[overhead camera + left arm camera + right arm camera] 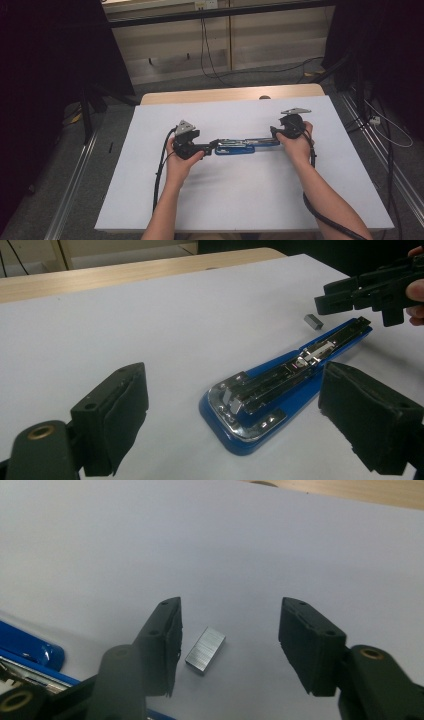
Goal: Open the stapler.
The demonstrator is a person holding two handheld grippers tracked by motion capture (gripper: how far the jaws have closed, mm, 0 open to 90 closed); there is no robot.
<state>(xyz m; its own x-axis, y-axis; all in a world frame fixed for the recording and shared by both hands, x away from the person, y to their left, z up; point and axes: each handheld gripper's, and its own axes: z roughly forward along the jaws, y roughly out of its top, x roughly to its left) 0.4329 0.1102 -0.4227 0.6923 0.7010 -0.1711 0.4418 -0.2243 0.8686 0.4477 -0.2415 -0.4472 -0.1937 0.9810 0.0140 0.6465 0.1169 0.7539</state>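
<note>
A blue stapler (245, 146) lies opened flat on the white table sheet (240, 195), its metal staple channel facing up. My left gripper (212, 146) stands open at the stapler's left end; in the left gripper view that rounded end (240, 410) lies between the two pads (125, 415) without touching them. My right gripper (275, 132) hovers at the stapler's right end. In the right gripper view a small grey block of staples (205, 649) lies on the sheet between the open jaws, close to the left pad (167, 640). The block (313, 321) sits just beyond the stapler's tip.
The white sheet covers a wooden table whose bare far edge (230, 94) shows at the back. Cables trail from both grippers along the forearms. Dark curtains, floor rails and loose cables (380, 125) flank the table.
</note>
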